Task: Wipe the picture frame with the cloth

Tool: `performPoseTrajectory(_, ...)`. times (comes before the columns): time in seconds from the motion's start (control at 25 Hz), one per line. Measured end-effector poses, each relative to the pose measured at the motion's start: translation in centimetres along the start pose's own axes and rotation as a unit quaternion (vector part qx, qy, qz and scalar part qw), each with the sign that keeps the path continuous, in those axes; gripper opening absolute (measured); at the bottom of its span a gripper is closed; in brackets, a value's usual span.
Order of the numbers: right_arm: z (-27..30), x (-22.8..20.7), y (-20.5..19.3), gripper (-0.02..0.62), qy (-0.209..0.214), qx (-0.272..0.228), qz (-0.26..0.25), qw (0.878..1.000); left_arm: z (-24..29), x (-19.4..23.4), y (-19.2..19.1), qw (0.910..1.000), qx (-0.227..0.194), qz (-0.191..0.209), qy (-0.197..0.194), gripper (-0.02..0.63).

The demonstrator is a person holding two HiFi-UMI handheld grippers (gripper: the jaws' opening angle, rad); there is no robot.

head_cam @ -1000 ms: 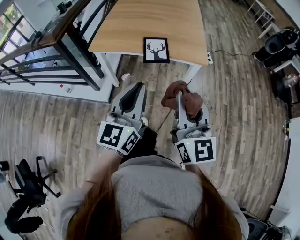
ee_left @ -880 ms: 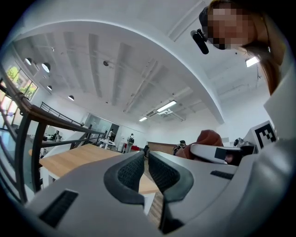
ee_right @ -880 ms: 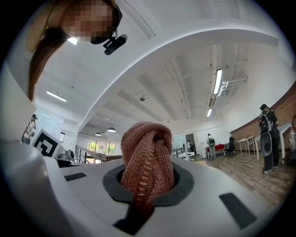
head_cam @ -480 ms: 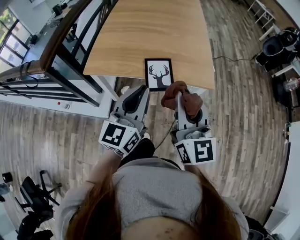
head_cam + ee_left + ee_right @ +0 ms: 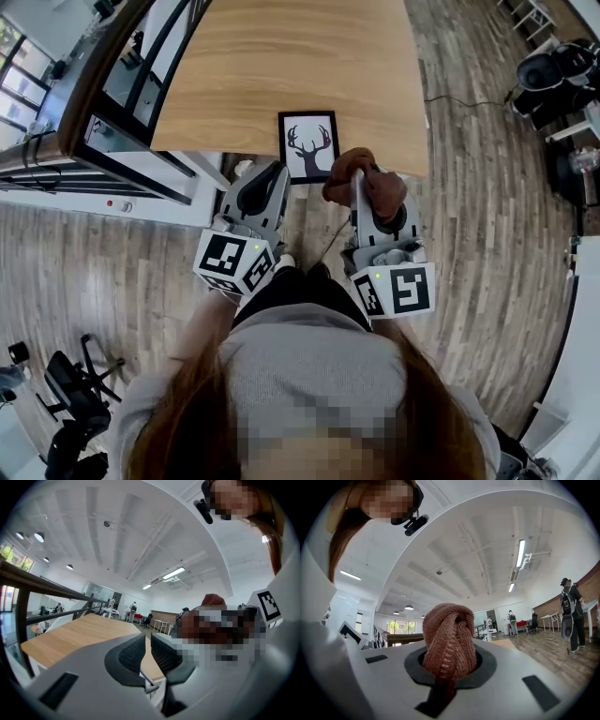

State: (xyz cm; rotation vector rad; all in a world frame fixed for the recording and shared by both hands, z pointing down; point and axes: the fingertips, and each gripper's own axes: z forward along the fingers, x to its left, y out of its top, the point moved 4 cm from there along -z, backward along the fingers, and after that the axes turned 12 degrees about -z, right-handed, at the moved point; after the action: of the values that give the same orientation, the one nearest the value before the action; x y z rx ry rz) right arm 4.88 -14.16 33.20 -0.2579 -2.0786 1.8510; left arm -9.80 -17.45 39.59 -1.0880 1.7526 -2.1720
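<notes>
1. Head view, looking steeply down: I am standing at the near edge of a light wooden table. I am holding my left hand-held gripper and my right hand-held gripper side by side, both pointing toward the table.
2. The picture frame is lying flat on the table, close to its near edge. It has a black border, and the picture is a dark antlered deer head on white.
3. My left hand-held gripper is reaching to just beside the frame's lower left corner. The left gripper view is showing its two ribbed jaws drawn almost together with nothing between them, so it is closed and empty.
4. My right hand-held gripper is clamping a reddish-brown knitted cloth. The right gripper view is showing the cloth bunched between the jaws and bulging up over them.
5. The cloth is sitting just right of the frame's lower right corner, over the table's edge. I cannot tell whether it is touching the frame.
6. A wood-plank floor is showing below and around the table.
</notes>
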Motion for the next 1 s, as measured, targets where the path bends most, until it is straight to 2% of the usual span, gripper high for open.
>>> performPoseTrajectory(0.12,0.5,-0.3,-0.1,0.046,0.011,0.002,0.0,1.0,0.4,1.6,-0.9,0.9991,0.019,-0.034,0.017,0.028)
performPoseTrajectory(0.32,0.9,-0.6,-1.4,0.046,0.023,0.019,0.011,0.999,1.1,3.5,-3.3,0.9956,0.063,-0.063,0.028,0.134)
performPoseTrajectory(0.56,1.3,-1.0,-3.1,0.046,0.02,0.038,0.019,0.999,3.0,6.4,-7.3,0.9879,0.122,-0.087,0.041,0.193)
performPoseTrajectory(0.68,1.2,-1.2,-3.8,0.046,0.014,0.049,0.024,0.998,4.1,8.0,-9.1,0.982,0.15,-0.105,0.048,0.231)
performPoseTrajectory(0.92,1.5,-1.4,-4.9,0.046,0.008,0.065,0.032,0.997,6.2,12.1,-12.4,0.9623,0.186,-0.187,0.066,0.238)
performPoseTrajectory(1.0,1.5,-1.5,-5.4,0.046,0.006,0.07,0.037,0.997,6.8,12.9,-13.5,0.9572,0.2,-0.196,0.072,0.238)
